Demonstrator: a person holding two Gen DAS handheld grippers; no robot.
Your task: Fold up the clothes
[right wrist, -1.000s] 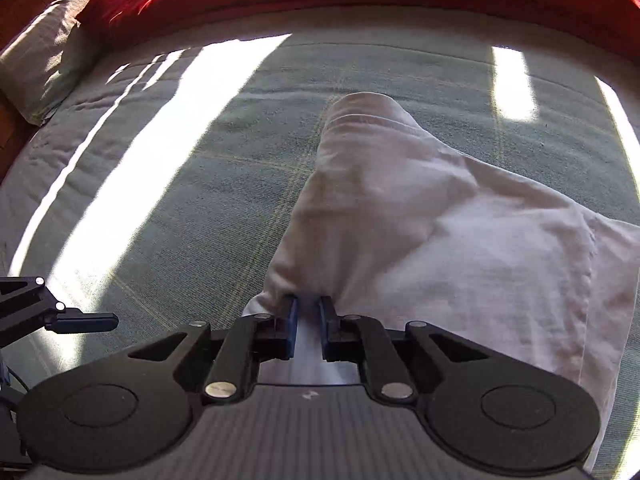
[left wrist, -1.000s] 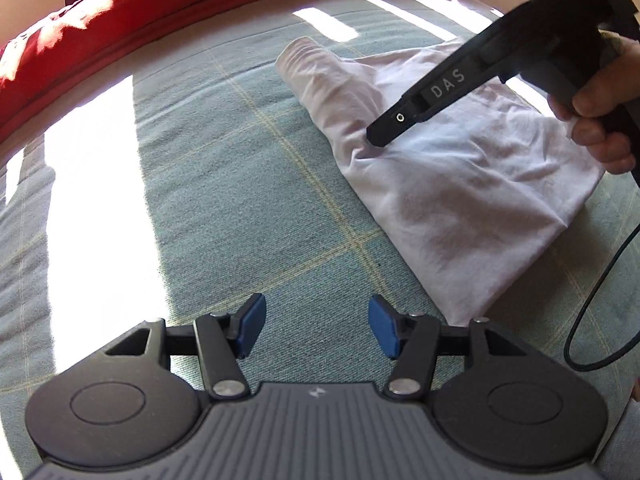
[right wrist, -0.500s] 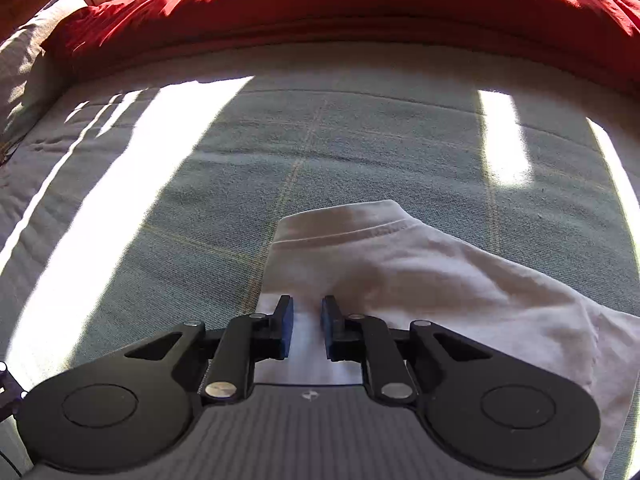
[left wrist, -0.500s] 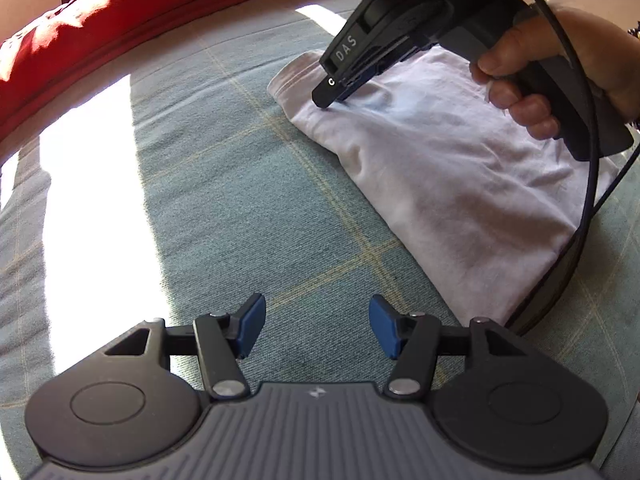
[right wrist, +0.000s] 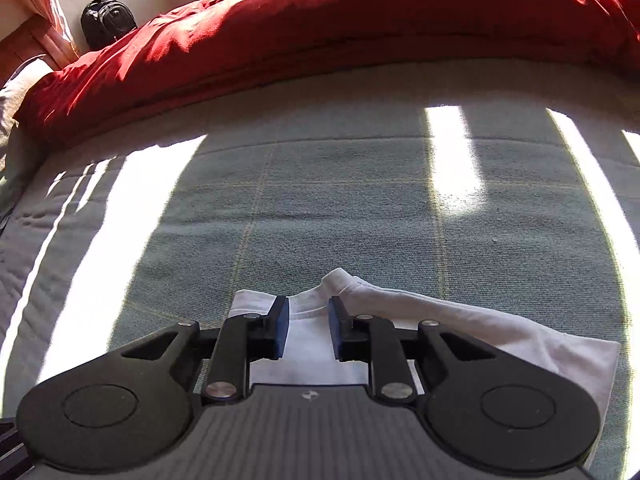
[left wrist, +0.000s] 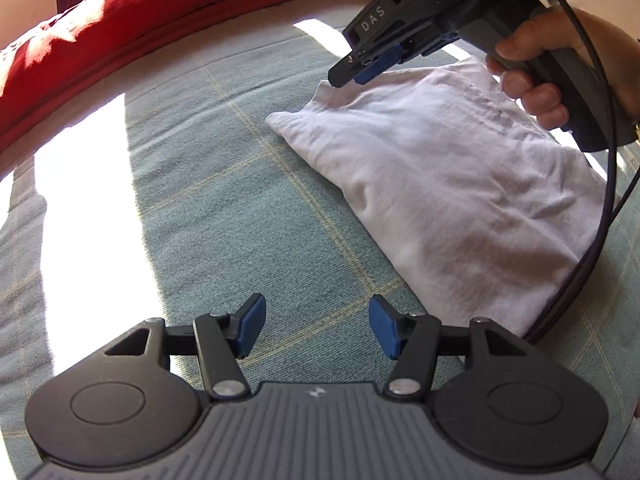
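Left wrist view: shows both grippers, one white garment (left wrist: 452,184), one hand (left wrist: 560,76) and one black cable (left wrist: 592,240).
Right wrist view: shows only its own gripper, the garment's neck end, plus one black bag (right wrist: 106,22) against the far wall.
Grippers, count: two.
Left gripper (left wrist: 316,326): blue pads spread wide, nothing between them, poised over bare bedspread beside the garment's near edge.
Right gripper (right wrist: 307,327): jaws opening, blue pads apart on either side of the collar; fabric seen in the gap, pads not pressing on it.
Right gripper, seen from the left wrist: tips hanging just above the garment's collar corner, apparently clear of the cloth.
White garment, count: one; folded into a rough rectangle, lying flat and wrinkled on the bedspread, collar end toward the red duvet.
Bedspread (left wrist: 224,208), count: one; grey-green with thin pale check lines, crossed by bright sun bands.
Red duvet (right wrist: 340,28), count: one; bunched along the far edge of the bed, well apart from the garment.
Hand, count: one visible, wrapped round the right gripper's handle; only in the left wrist view.
Cable: curving down from the right gripper across the garment's right side; only in the left wrist view.
Bag: only in the right wrist view.
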